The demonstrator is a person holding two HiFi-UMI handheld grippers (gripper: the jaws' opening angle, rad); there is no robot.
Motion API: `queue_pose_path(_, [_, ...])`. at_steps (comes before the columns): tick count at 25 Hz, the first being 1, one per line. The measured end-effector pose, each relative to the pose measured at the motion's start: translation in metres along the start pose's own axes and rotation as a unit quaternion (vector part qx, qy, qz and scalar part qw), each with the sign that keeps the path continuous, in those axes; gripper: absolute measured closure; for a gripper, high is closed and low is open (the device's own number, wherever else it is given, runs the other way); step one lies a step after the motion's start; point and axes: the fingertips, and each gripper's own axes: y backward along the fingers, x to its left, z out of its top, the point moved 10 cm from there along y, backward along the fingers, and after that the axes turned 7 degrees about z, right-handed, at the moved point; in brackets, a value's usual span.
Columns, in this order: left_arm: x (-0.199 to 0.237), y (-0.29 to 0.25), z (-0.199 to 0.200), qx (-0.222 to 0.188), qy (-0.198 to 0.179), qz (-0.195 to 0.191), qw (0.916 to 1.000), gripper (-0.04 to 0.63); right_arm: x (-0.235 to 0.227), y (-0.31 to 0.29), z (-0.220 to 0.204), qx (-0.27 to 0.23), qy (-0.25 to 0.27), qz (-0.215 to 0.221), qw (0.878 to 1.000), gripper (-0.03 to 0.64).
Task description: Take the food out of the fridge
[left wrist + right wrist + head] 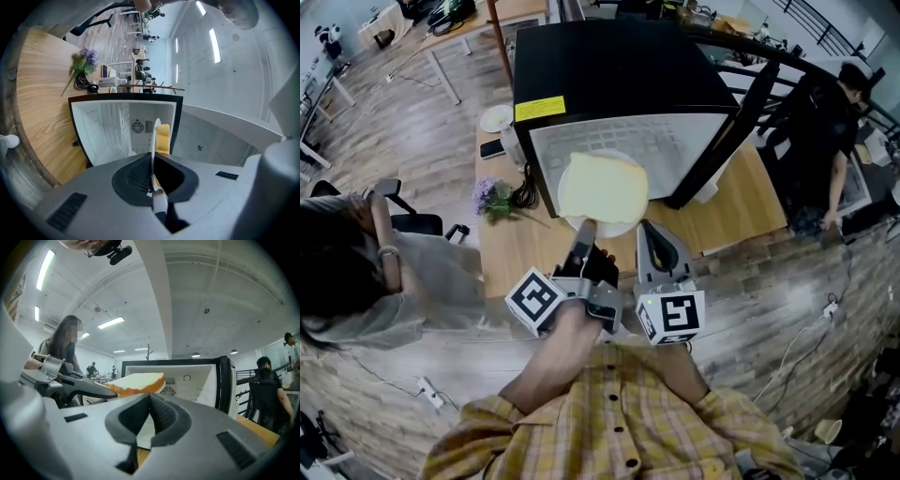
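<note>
The mini fridge [609, 66] is sitting on the table [511, 248], its door [727, 131] standing open rightward. The plate [617, 229], bread [602, 186] lying on it, is hanging before the opening, with the left gripper [585, 231] clamping its near rim. The right gripper [649, 234] is hovering just right of it. Flowers [492, 197] are lying left of the fridge.

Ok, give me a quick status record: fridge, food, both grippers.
fridge: black fridge on the wooden table, door open
food: bread slice lying on a white plate, in front of the fridge opening
left gripper: jaws shut on the plate's rim, holding it level
right gripper: jaws shut, empty, beside the plate
</note>
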Motion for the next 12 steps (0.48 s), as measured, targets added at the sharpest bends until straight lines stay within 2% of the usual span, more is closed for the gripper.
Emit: queue_pose_path(12, [0.0034,0.0056,-0.0036,-0.004,-0.009,0.002,1.0,0.58,0.0027,0.0058,-0.0057,-0.003,-0.004,0.0,1.0,0.609])
